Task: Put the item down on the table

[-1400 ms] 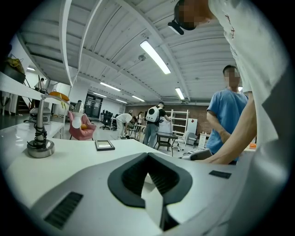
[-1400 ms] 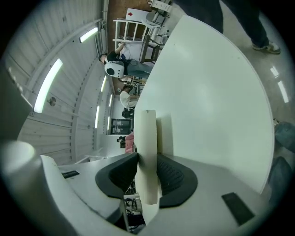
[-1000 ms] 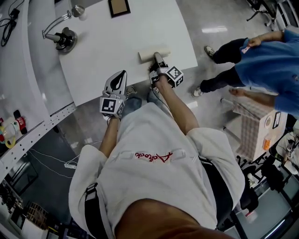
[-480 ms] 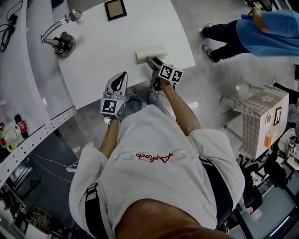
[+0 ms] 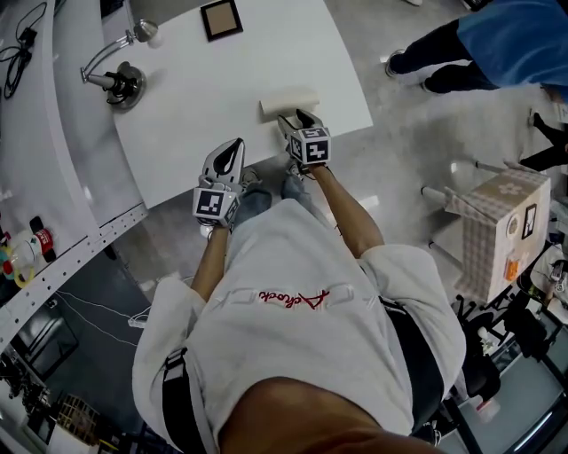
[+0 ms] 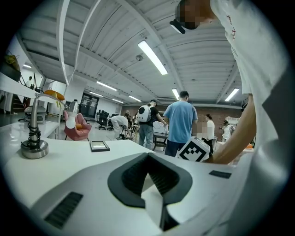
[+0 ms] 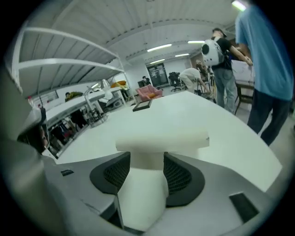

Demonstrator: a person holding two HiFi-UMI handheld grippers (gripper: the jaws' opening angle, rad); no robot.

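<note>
Cream roll (image 5: pixel 287 100) is down on the white table (image 5: pixel 213 115), lying flat on its side near the edge closest to the person. So the main part of the task looks done. In the right gripper view the roll (image 7: pixel 161 139) rests crosswise on the table (image 7: pixel 193 110) just past the pads, which stand to either side below it and do not appear to press on it.

The right gripper (image 5: pixel 298 116) has its tips right at the roll. Its jaws have just been opening wide and then drawing in a little. They stand well apart, and the roll lies across their mouth rather than being squeezed between them. What seems left is only to draw this gripper (image 7: pixel 146 157) back clear of the roll without nudging it. The roll could easily shift, since it lies loose so near the table edge.

The left gripper (image 5: pixel 232 146) hovers at the near edge of the table, well apart from the roll. In its own view (image 6: pixel 147 156) the jaws are together with nothing between them.

No container stands on the table. Besides the roll it carries a metal stand (image 5: pixel 120 78) with a curved arm at the far left and a small dark frame (image 5: pixel 219 17) at the far side. Both are well away from the roll. A checked box (image 5: pixel 501 222) sits on the floor to the right. Its inside cannot be seen, so whether it holds anything cannot be told.
</note>
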